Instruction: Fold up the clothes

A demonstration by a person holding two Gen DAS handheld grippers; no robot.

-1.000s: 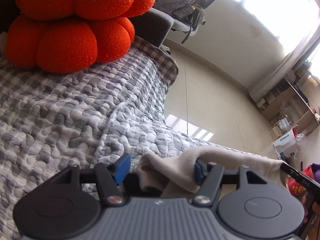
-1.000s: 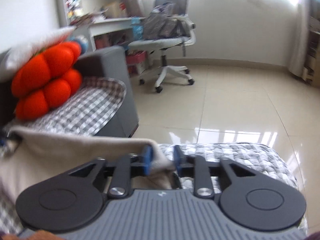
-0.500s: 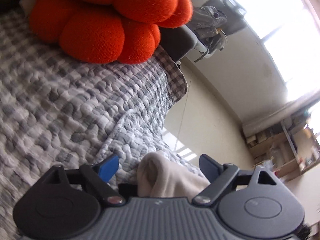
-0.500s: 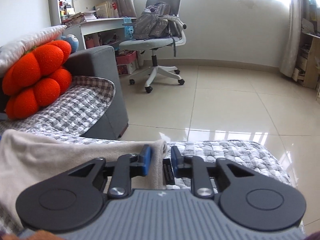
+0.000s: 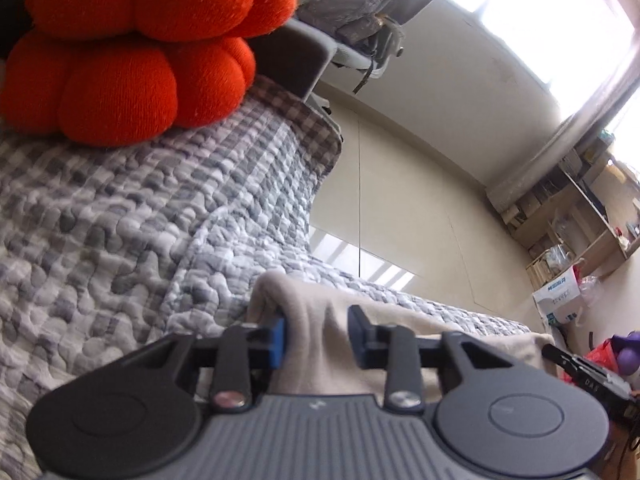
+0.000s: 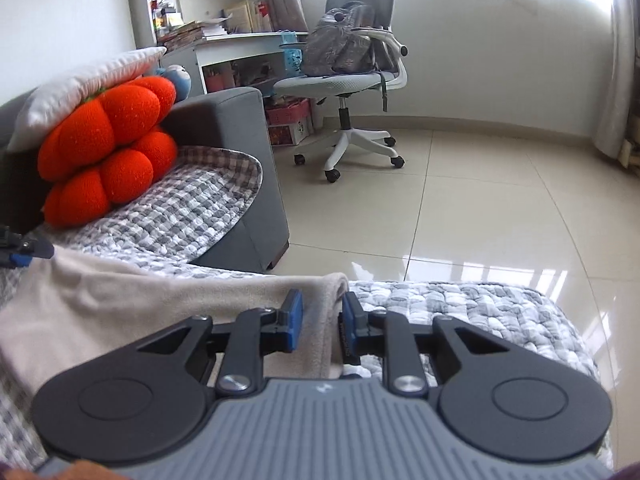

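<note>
Beige fleece garment (image 6: 132, 304) lies stretched across the grey-and-white checked quilt (image 5: 120, 220) that covers the sofa seat, its upper hem running between the two grippers near the seat's front edge. The left gripper (image 5: 316, 332) has one bunched corner of the garment between its blue pads (image 5: 277, 340); its jaws are closing, and the cloth fills the gap and touches both pads. The right gripper (image 6: 320, 320) has the opposite corner, where the hem folds over just before the bare quilt begins; its jaws are closing too, with only a narrow gap left and the fleece pinched in it. In the right wrist view the tip of the left gripper shows at the far left edge, holding the other end of the same hem, so the fabric hangs lightly taut between the two.

At the back corner of the sofa, an orange pumpkin-shaped cushion (image 6: 108, 152) rests on the quilt against the grey armrest (image 6: 236, 128), with a white pillow (image 6: 80, 84) above it. Beyond the sofa, a white office chair (image 6: 352, 80) carrying a grey backpack (image 6: 340, 44) stands on the glossy tiled floor (image 6: 480, 208) before a desk and bookshelves.
</note>
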